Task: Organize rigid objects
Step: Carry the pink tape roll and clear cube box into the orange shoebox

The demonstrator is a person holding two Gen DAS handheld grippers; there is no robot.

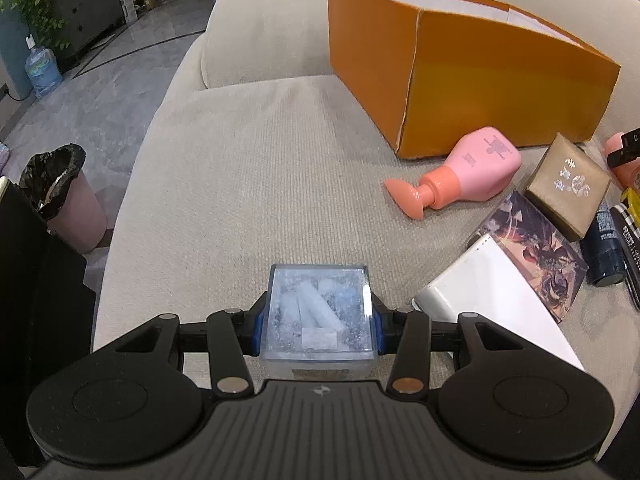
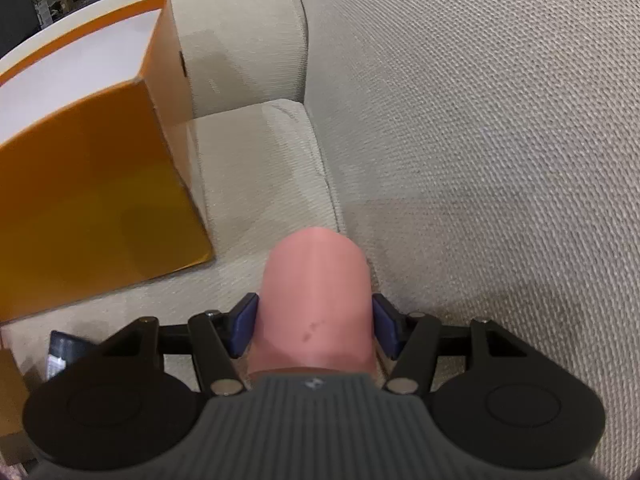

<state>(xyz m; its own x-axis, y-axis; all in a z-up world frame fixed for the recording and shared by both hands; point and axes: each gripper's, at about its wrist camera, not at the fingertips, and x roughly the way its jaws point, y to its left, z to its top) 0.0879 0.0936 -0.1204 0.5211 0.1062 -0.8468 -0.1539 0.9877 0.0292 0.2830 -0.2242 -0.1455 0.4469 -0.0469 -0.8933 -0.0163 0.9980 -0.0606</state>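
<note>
In the left wrist view my left gripper (image 1: 317, 326) is shut on a clear plastic box (image 1: 318, 312) with pale tubes inside, its blue pads pressed against both sides, low over the beige sofa seat (image 1: 248, 184). In the right wrist view my right gripper (image 2: 315, 326) is shut on a rounded pink bottle (image 2: 314, 300), pads against its flanks. The open orange box (image 1: 472, 80) stands at the back of the seat; the same orange box (image 2: 88, 184) fills the left of the right wrist view.
Loose items lie right of the clear box: a pink pump bottle (image 1: 468, 172), a brown carton (image 1: 568, 188), a printed card box (image 1: 536, 248), a white box (image 1: 492, 300), a dark blue tube (image 1: 604, 248). A lined bin (image 1: 68, 200) stands on the floor at left.
</note>
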